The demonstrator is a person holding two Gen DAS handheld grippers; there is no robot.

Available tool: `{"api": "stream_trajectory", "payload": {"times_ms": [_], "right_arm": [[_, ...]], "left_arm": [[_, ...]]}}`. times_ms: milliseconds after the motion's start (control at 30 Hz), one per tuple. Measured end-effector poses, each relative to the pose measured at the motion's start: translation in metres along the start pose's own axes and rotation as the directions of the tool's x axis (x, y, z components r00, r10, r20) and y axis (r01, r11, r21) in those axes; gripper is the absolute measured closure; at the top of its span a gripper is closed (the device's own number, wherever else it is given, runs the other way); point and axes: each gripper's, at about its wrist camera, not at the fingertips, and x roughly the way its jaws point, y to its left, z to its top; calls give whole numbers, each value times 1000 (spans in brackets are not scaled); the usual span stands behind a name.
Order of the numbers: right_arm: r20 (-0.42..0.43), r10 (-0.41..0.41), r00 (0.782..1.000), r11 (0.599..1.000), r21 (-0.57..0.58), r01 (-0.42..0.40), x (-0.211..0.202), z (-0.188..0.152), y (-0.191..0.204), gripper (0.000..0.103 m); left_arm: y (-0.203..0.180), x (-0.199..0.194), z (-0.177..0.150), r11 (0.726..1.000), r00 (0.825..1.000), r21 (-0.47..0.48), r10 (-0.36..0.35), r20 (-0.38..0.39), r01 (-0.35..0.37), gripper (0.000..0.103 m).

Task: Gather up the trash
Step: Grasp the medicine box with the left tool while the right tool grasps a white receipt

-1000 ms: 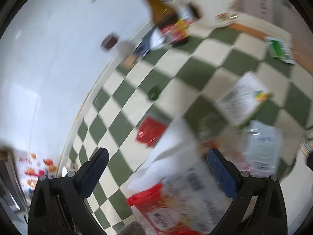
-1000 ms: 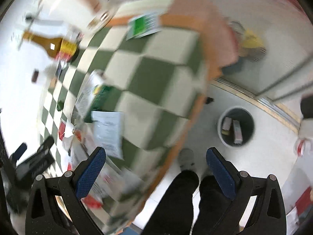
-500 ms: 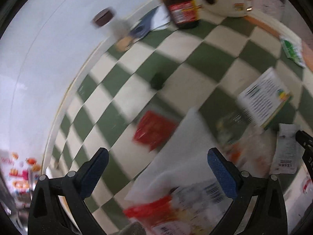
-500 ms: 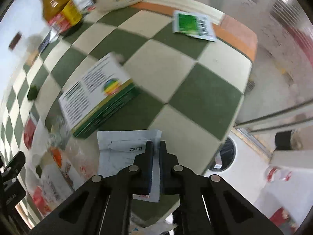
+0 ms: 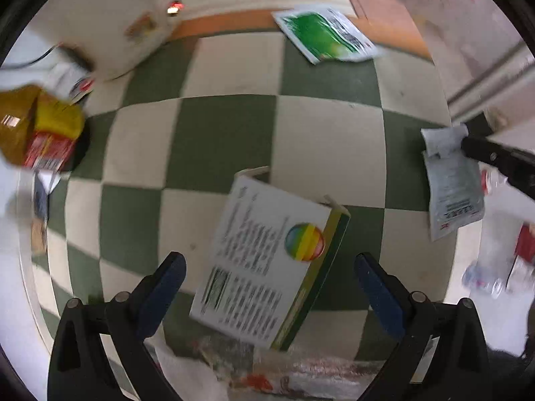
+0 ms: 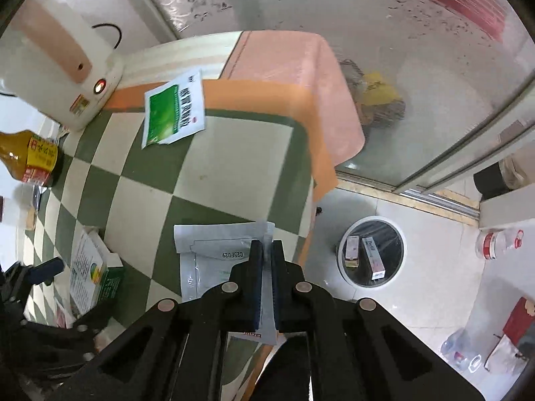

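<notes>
— Where's my right gripper (image 6: 264, 250)?
— Clenched on the grey sachet (image 6: 214, 257), at the checkered table (image 6: 150, 180) edge, near the bin (image 6: 372, 254).
— My left gripper (image 5: 267, 277)?
— Spread wide, over the box (image 5: 267, 267).

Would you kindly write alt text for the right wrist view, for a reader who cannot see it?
The right gripper is shut on a grey foil packet at the edge of a green-and-cream checked table. A round bin holding two small boxes stands on the floor below. A green sachet, a sauce bottle and a kettle sit farther back.
</notes>
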Motion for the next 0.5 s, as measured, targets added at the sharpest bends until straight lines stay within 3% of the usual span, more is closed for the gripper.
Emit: {"api": "stream_trajectory", "payload": {"times_ms": [67,100,333,500], "right_arm": [[0,1,1000,1000,3,-1,2,-3,2,98],[0,1,1000,1000,2,-1,3,-4,2,98],[13,30,999,1000,6,-30,-1,-9,3,98],[46,52,998,999,1,-52,-15,-13,-10,98]], "left_arm": [[0,5,3,1000,1000,2,-13,-2,13,25],[3,4,5,998,999,-26,-54,5,54,29],[16,-15,2,990,998,-144,19,60,-11,31],[0,-50,2,981,987,-181,96,127,-72,31]]}}
